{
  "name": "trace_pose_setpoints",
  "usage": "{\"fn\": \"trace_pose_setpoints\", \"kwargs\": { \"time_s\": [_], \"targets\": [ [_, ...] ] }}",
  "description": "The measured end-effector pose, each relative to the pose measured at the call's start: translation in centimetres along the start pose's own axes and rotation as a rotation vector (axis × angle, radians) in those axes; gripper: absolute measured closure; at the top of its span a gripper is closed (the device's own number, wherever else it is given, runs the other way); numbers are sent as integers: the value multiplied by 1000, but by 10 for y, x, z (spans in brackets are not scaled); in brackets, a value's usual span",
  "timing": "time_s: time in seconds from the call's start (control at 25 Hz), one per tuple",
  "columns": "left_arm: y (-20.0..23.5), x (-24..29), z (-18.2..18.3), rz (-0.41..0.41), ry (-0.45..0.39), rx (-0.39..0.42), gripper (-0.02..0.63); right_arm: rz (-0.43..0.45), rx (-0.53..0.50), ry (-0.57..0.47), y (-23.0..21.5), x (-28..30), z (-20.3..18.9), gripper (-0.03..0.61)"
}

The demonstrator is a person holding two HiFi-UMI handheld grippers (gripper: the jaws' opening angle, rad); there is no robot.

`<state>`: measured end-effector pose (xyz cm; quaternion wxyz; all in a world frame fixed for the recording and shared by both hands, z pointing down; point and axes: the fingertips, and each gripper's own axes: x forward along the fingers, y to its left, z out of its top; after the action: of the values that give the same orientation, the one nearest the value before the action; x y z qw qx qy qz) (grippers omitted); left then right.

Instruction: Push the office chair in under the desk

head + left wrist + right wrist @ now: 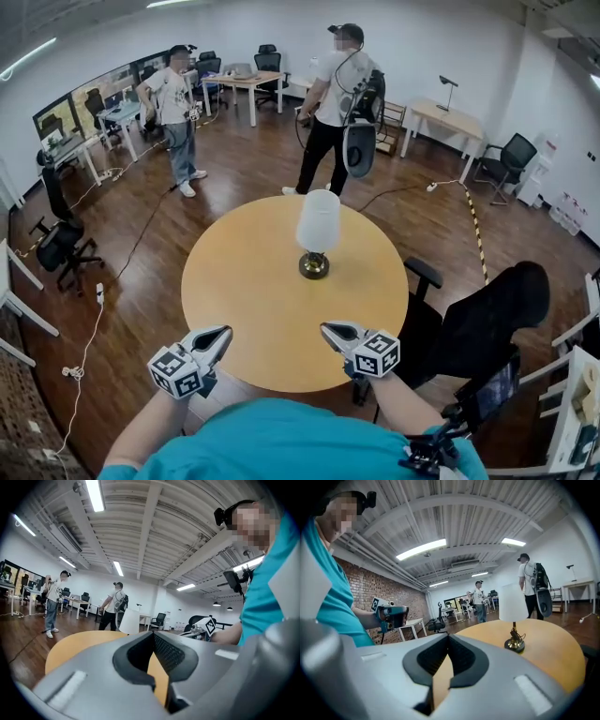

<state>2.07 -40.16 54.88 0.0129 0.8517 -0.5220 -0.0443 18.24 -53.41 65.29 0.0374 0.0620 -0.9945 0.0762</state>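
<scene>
Left gripper (223,334) and right gripper (330,330) are both clenched on nothing, hovering over the table (253,281) at its near edge; shut jaws suit shoving, I'd guess. The chair (487,319) stands just beside the table on the person's right, not yet tucked under

Bright ceiling strip-lighting, fisheye-warped edges

Black office chair (483,323) right of round desk (253,286)
</scene>
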Motion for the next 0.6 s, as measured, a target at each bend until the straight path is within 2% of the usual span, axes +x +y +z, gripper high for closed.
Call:
{"fn": "trace_pose_setpoints", "kwargs": {
  "time_s": [0.12,0.24,0.36,0.6],
  "targets": [
    [43,-8,9,34,-23,-19,592,26,-9,3,-5,45,8,578],
    [80,-29,8,31,-26,-34,592,25,-16,5,5,84,7,578],
    [118,-63,5,-6,-34,-44,592,-31,-6,5,16,122,0,578],
    [237,-175,23,-116,-6,-34,592,-175,39,-34,77,251,6,578]
  ]
}}
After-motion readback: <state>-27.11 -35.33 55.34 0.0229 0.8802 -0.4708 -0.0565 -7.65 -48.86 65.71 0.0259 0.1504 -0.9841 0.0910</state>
